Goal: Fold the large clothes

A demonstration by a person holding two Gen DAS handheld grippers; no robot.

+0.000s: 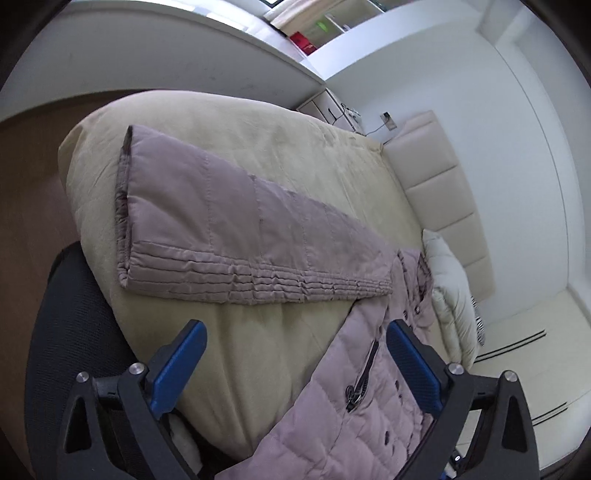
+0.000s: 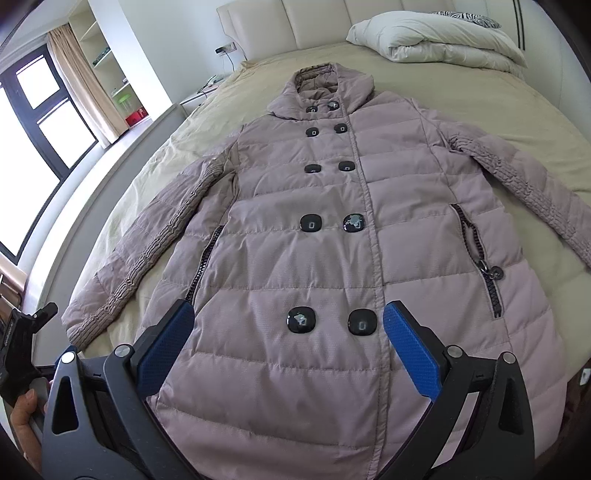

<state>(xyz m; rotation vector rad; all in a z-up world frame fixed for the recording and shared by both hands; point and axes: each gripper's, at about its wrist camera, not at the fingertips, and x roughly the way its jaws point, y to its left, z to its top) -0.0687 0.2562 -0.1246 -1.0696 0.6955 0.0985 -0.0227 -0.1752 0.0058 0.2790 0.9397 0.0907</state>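
Observation:
A long mauve quilted coat (image 2: 332, 236) with dark buttons lies flat, front up, on the bed, hood toward the headboard, both sleeves spread out. My right gripper (image 2: 288, 328) is open and empty above the coat's lower front, near the bottom pair of buttons. In the left wrist view the coat's left sleeve (image 1: 236, 229) stretches across the bed and the coat's side with a zip pocket (image 1: 354, 398) lies below. My left gripper (image 1: 295, 347) is open and empty above the bed beside that coat edge.
The bed has a beige cover (image 2: 480, 107) and a cream padded headboard (image 2: 314, 22). A folded white duvet (image 2: 436, 37) lies at the bed's head. A black mesh chair (image 1: 66, 350) stands by the bed's edge. A window and shelves (image 2: 107, 74) are on the left.

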